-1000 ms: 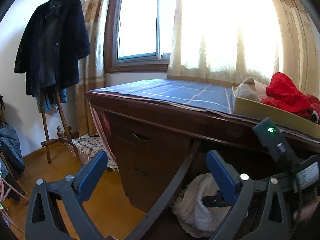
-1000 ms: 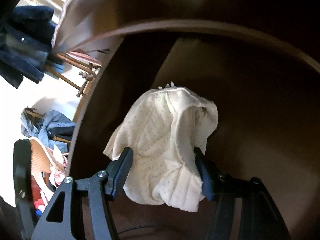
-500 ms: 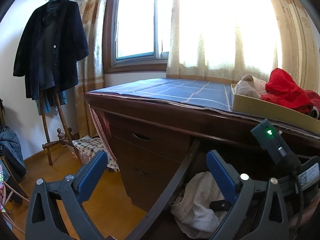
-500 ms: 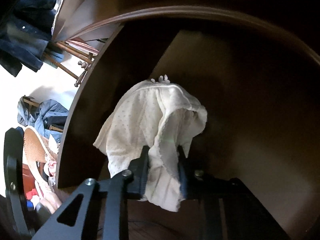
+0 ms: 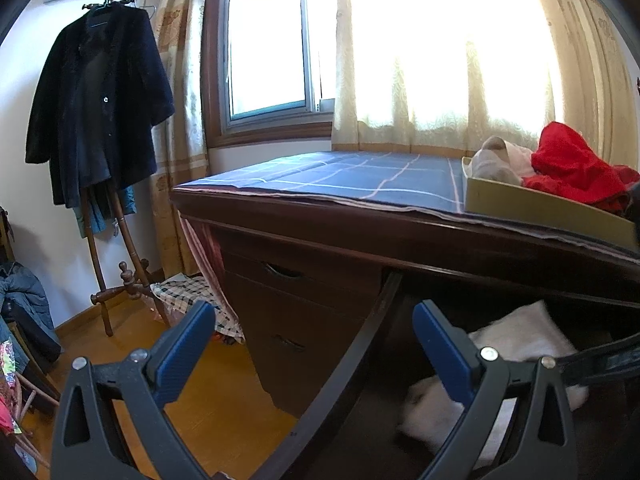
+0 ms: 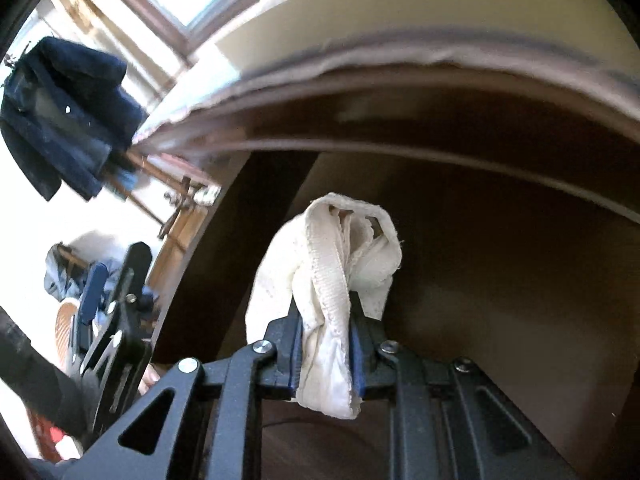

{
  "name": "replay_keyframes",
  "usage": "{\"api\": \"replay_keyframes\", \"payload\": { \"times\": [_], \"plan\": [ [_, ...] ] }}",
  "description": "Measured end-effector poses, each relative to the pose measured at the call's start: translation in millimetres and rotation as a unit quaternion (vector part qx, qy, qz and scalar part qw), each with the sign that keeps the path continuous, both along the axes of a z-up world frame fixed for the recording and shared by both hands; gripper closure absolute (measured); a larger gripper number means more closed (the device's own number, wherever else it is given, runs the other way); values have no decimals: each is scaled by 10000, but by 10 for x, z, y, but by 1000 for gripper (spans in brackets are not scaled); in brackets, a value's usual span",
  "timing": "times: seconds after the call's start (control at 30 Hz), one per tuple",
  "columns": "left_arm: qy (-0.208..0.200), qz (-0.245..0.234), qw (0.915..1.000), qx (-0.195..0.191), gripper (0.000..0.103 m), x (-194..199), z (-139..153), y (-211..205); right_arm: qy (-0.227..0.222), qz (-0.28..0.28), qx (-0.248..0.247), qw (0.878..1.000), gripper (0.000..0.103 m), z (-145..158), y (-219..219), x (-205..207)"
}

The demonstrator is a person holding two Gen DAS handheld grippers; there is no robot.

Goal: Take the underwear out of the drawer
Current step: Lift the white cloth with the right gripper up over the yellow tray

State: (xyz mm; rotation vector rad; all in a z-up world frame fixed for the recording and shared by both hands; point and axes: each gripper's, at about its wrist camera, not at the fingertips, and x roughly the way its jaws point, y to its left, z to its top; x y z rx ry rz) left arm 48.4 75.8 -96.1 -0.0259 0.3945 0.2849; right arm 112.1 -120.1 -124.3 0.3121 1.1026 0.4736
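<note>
Cream dotted underwear (image 6: 332, 264) hangs bunched inside the open dark wooden drawer (image 6: 500, 288). My right gripper (image 6: 325, 316) is shut on it; its jaws have just closed, and the blue pads pinch the waistband fold. The cloth is raised off the drawer floor, under the desk edge. In the left wrist view the same underwear (image 5: 516, 340) shows as a blurred white bundle behind the drawer's curved rim (image 5: 360, 344). My left gripper (image 5: 312, 344) stands open in front of the drawer with nothing between its fingers.
The desk top carries a blue checked cloth (image 5: 360, 176) and a yellow tray (image 5: 540, 208) of red and beige clothes. Closed drawers (image 5: 296, 276) sit left of the open one. A dark coat (image 5: 96, 112) hangs on a stand at far left.
The right gripper's jaws went from wide around the underwear to pinched on it, then rose with the cloth towards the desk edge. The left gripper stayed where it was.
</note>
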Motion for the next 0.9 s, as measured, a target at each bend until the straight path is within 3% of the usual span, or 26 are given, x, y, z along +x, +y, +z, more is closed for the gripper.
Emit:
{"api": "replay_keyframes", "payload": {
  "times": [0.2, 0.57, 0.9],
  "plan": [
    [72, -13, 10000, 38, 2, 7, -3, -10, -321, -336, 386, 9982, 82, 227, -282, -197],
    [80, -6, 9999, 95, 2, 6, -13, -12, -969, -392, 969, 9898, 82, 746, -507, -494],
    [58, -19, 9999, 118, 2, 4, -21, -18, -1995, -520, 1280, 9701, 82, 1582, -762, -501]
  ]
}}
